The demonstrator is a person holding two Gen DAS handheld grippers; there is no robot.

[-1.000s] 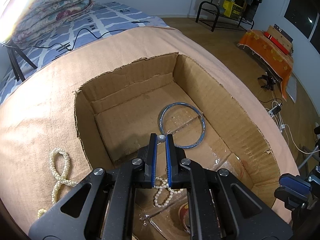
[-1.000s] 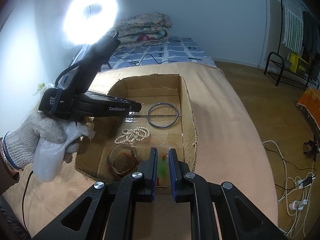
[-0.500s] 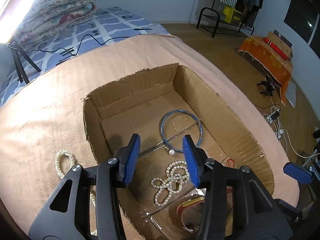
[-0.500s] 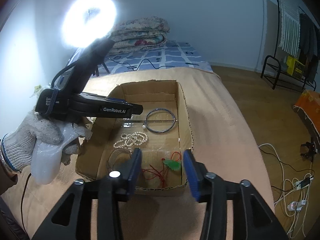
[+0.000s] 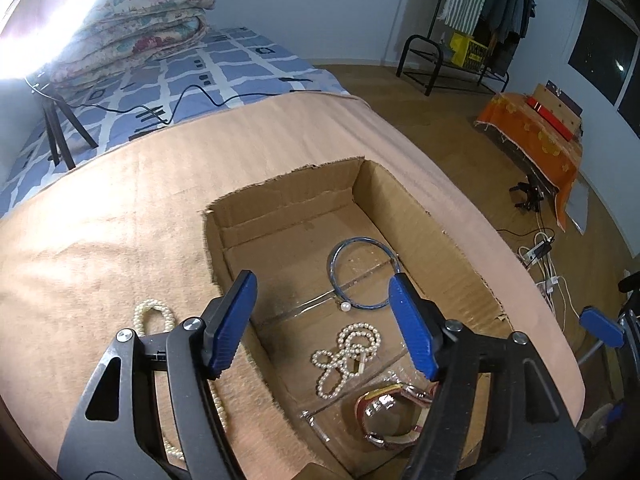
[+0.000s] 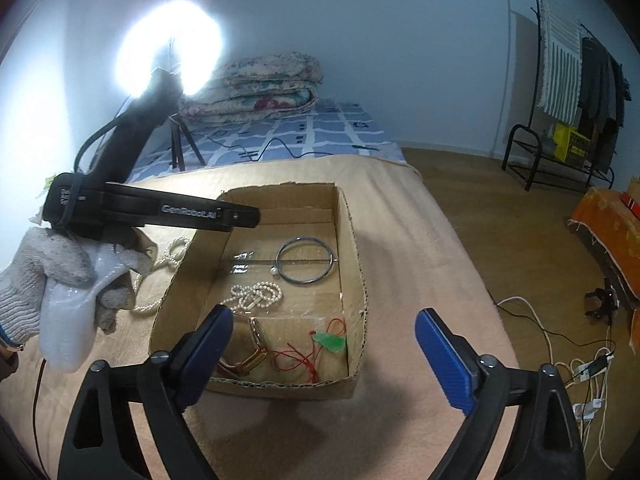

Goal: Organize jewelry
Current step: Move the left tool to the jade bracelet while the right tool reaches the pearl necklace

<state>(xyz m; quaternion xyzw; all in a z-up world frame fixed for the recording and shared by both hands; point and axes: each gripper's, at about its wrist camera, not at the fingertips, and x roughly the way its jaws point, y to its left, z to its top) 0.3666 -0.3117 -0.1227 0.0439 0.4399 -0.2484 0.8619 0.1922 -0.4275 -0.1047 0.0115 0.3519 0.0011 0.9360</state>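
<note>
An open cardboard box (image 5: pixel 408 200) (image 6: pixel 348 216) sits on a tan blanket. Inside lie a metal bangle (image 5: pixel 362 272) (image 6: pixel 306 259), a single pearl (image 5: pixel 345 307) (image 6: pixel 273 270), a pearl string (image 5: pixel 346 354) (image 6: pixel 256 294), a red-brown bracelet (image 5: pixel 384 420) (image 6: pixel 244 360) and a green pendant on red cord (image 6: pixel 330 342). A second pearl necklace (image 5: pixel 154 314) (image 6: pixel 172 254) lies on the blanket left of the box. My left gripper (image 5: pixel 324 326) is open and empty above the box's near left part. My right gripper (image 6: pixel 324 354) is open and empty above the box's near edge.
The blanket (image 5: pixel 100 220) drops off to a wooden floor (image 6: pixel 520 240) on the right, with cables (image 6: pixel 560 360) there. A bed with folded quilts (image 6: pixel 260 80) and a ring light on a tripod (image 6: pixel 172 52) stand behind. The gloved hand (image 6: pixel 52 280) holds the left gripper.
Both grippers have opened wide and pulled back and up. The left one let go of the single pearl, the right one let go of the green pendant; both now lie in the box.
</note>
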